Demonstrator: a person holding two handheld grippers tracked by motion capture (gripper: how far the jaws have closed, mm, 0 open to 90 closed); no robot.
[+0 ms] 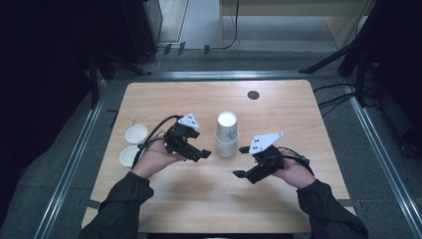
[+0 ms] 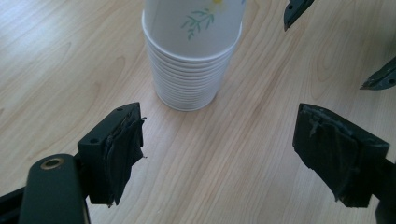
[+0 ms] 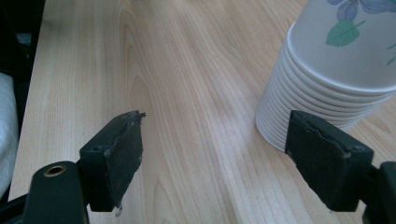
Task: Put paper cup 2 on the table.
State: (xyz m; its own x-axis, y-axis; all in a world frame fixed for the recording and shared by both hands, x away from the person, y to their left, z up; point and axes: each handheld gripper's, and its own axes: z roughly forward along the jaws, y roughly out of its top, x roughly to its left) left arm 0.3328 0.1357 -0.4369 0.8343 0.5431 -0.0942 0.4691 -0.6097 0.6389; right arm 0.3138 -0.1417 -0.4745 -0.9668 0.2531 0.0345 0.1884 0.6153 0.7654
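Observation:
A stack of white paper cups [image 1: 227, 134] with a flower print stands upside down, rims toward the wood, at the middle of the wooden table [image 1: 278, 199]. My left gripper [image 1: 200, 144] is just left of the stack and open, nothing between its jaws. In the left gripper view the stack [image 2: 191, 60] stands ahead of the open left gripper [image 2: 219, 135], a short gap away. My right gripper [image 1: 239, 162] is just right of the stack, also open and empty. In the right gripper view the stack [image 3: 327, 79] sits ahead, beyond the right-hand jaw of the right gripper [image 3: 215, 140].
Two single white cups [image 1: 136, 133] [image 1: 129, 155] stand mouth up near the table's left edge, behind my left hand. A dark round hole [image 1: 253, 94] marks the far part of the tabletop. Tips of the right gripper's jaws show at the upper right of the left gripper view.

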